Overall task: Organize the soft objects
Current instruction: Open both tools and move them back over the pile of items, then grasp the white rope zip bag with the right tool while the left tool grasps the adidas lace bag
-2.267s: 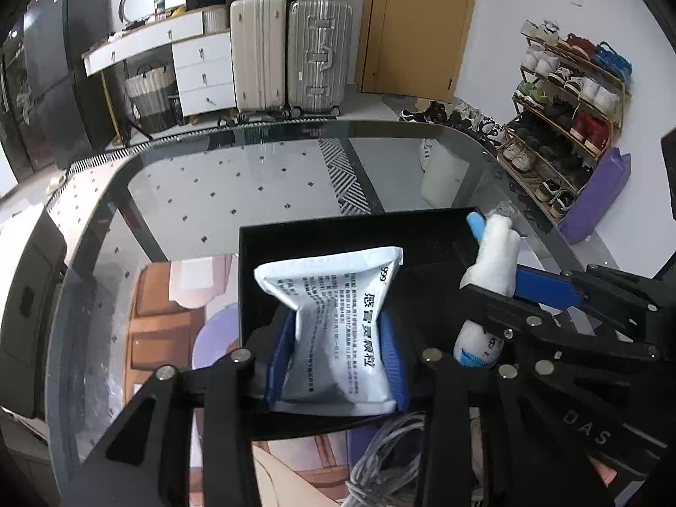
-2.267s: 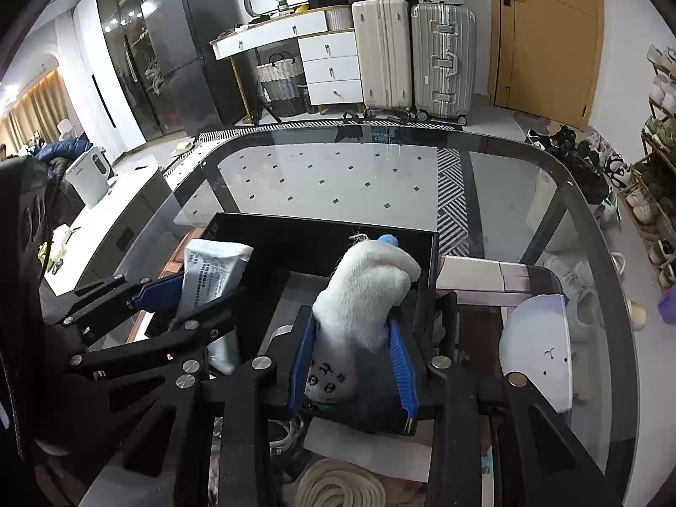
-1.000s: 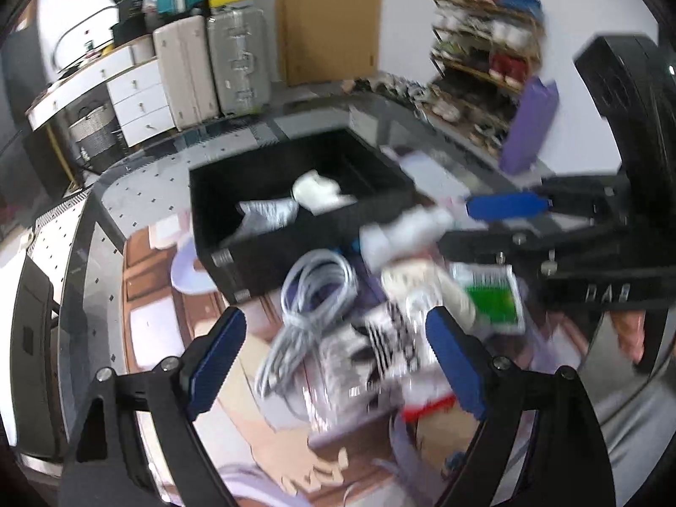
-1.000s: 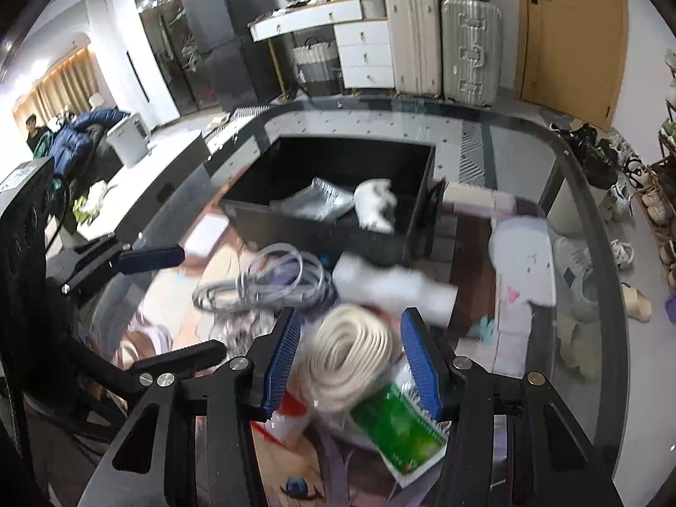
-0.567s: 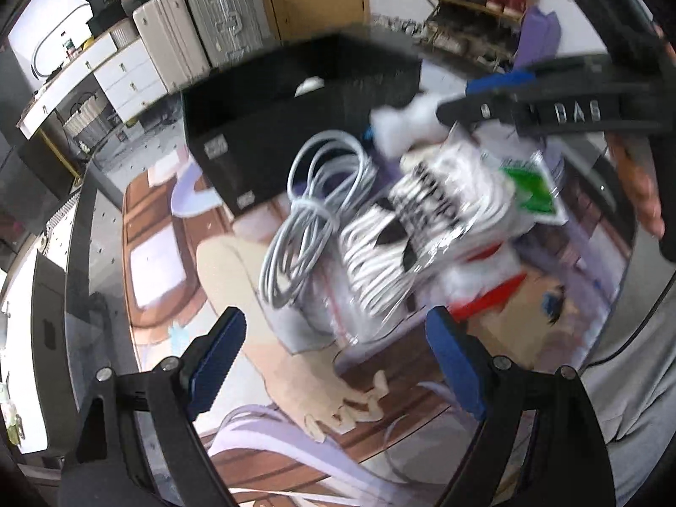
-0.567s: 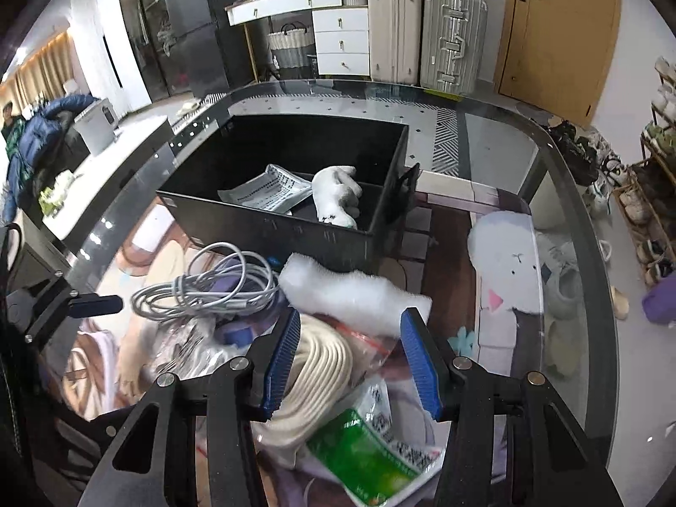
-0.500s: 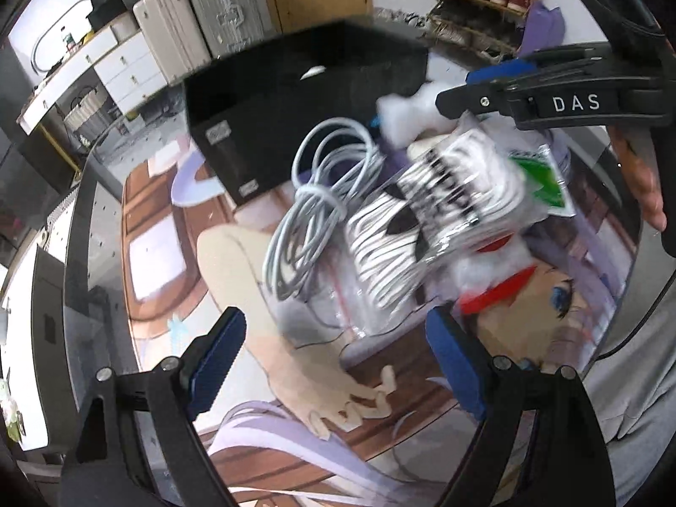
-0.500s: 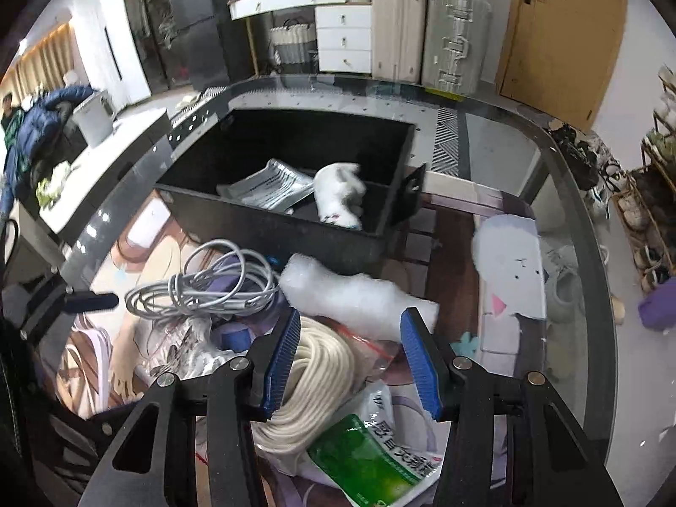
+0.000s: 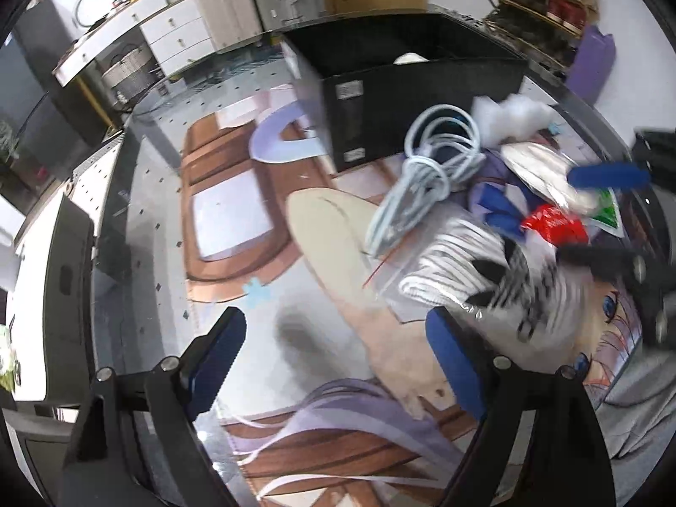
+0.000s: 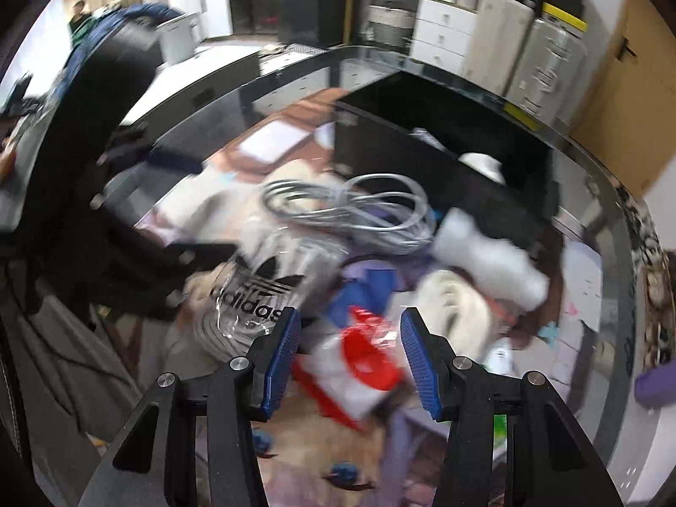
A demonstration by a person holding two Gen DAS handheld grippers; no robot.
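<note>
A black bin (image 9: 422, 72) stands on the glass table with a white soft toy (image 9: 407, 58) inside; the bin also shows in the right wrist view (image 10: 443, 156). A pile lies before it: grey cable coil (image 9: 426, 164), clear Adidas bag (image 10: 262, 291), red and white packet (image 10: 359, 359), white plush (image 10: 490, 262), cream rope coil (image 10: 456, 308). My left gripper (image 9: 338, 355) is open and empty over the printed mat, left of the Adidas bag (image 9: 477, 279). My right gripper (image 10: 350, 359) is open, low over the red packet.
A printed mat (image 9: 236, 211) covers the table. A green and white packet (image 9: 608, 211) lies at the pile's right side. Suitcases (image 10: 541, 67), a white drawer cabinet (image 10: 439, 25) and a shoe rack (image 9: 545, 0) stand beyond the table.
Both grippers let go of the white packet and the soft toy in the bin, then pulled back and dropped low over the pile. The right one now hovers at the red packet.
</note>
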